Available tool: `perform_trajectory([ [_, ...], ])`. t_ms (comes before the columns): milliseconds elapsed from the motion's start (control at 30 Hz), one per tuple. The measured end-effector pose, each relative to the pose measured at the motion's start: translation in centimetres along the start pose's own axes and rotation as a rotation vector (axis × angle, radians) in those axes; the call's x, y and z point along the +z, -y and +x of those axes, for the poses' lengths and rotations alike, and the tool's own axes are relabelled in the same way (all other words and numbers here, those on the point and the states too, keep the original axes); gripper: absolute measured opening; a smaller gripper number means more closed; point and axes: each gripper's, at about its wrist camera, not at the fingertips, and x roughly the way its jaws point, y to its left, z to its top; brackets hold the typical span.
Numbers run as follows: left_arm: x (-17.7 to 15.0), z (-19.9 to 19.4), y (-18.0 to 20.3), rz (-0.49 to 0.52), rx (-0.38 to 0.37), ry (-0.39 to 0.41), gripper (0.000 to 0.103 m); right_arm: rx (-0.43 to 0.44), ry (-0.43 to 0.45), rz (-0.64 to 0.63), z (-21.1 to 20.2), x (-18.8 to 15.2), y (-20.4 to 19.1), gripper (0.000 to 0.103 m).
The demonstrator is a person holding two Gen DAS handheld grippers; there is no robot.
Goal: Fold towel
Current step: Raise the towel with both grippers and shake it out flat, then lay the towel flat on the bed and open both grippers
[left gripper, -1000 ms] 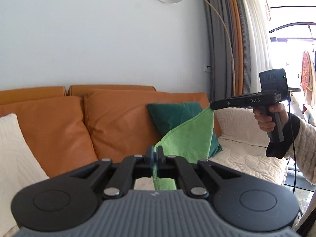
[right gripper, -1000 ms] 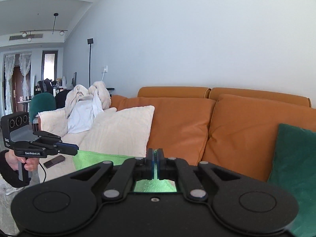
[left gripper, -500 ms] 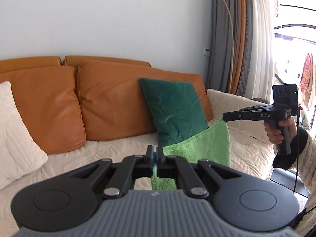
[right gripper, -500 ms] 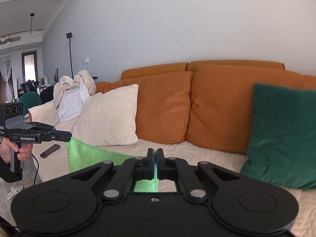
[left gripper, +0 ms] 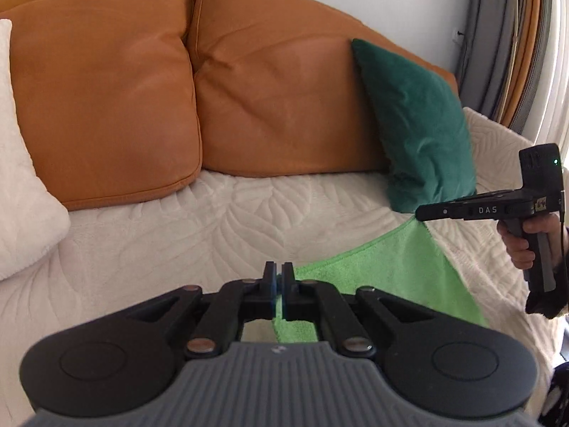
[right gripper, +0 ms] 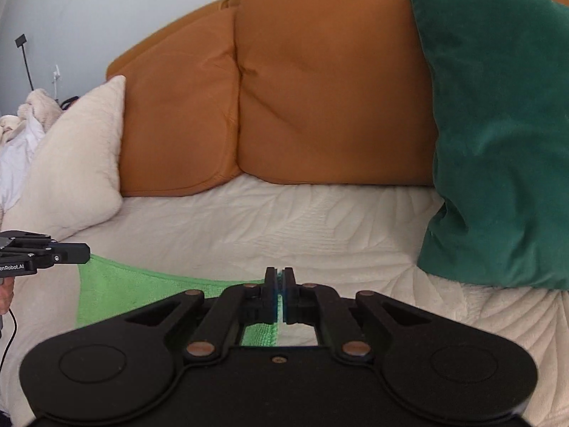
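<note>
A bright green towel (left gripper: 394,270) stretches between my two grippers, low over the cream sofa seat (left gripper: 213,220). My left gripper (left gripper: 279,270) is shut on one top corner of it. In the left wrist view the right gripper (left gripper: 419,213) pinches the opposite corner at the right, held by a hand. The right wrist view shows my right gripper (right gripper: 279,275) shut on the towel (right gripper: 117,288), whose top edge runs left to the left gripper (right gripper: 87,253). The towel's lower part is hidden behind the gripper bodies.
Two orange back cushions (left gripper: 106,89) line the sofa. A dark green pillow (left gripper: 419,128) leans at the right end and a cream pillow (right gripper: 74,167) at the left. Crumpled pale laundry (right gripper: 21,131) lies beyond it. Curtains (left gripper: 505,35) hang at far right.
Both grippers have dropped with the towel from in front of the backrest toward the seat. They now tilt downward, and the towel hangs lower and flatter.
</note>
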Motion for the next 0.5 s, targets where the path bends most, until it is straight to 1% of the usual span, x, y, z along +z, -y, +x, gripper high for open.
perform_trajectory([
  [133, 0.5, 3.0, -1.5, -0.005, 0.023, -0.018, 0.004, -0.017, -0.011, 0.0, 1.4, -0.3, 0.8, 0.002],
  [167, 0.6, 3.4, -1.6, -0.001, 0.03, -0.026, 0.007, -0.024, -0.01, -0.001, 1.6, -0.4, 0.9, 0.002],
  [300, 0.6, 5.3, -1.6, 0.021, 0.072, -0.057, 0.007, -0.06, -0.023, 0.004, 2.6, -1.0, 1.1, 0.002],
  [333, 0.6, 5.8, -1.7, 0.009, 0.088, -0.067, 0.008, -0.069, -0.025, 0.006, 2.8, -1.2, 1.1, 0.006],
  [367, 0.6, 6.1, -1.8, -0.005, 0.107, -0.076, 0.01, -0.079, -0.025, 0.008, 2.8, -1.4, 1.2, 0.015],
  [400, 0.6, 6.0, -1.9, -0.016, 0.124, -0.077, 0.011, -0.087, -0.022, 0.008, 2.6, -1.5, 1.3, 0.019],
  [433, 0.6, 5.8, -2.1, -0.02, 0.143, -0.07, 0.013, -0.09, -0.011, 0.003, 2.2, -1.5, 1.3, 0.02],
  [467, 0.7, 5.2, -2.1, -0.016, 0.166, -0.056, 0.018, -0.092, 0.005, -0.002, 1.6, -1.5, 1.4, 0.022],
  [500, 0.8, 4.5, -2.2, -0.009, 0.191, -0.041, 0.022, -0.094, 0.021, -0.007, 0.9, -1.4, 1.4, 0.024],
])
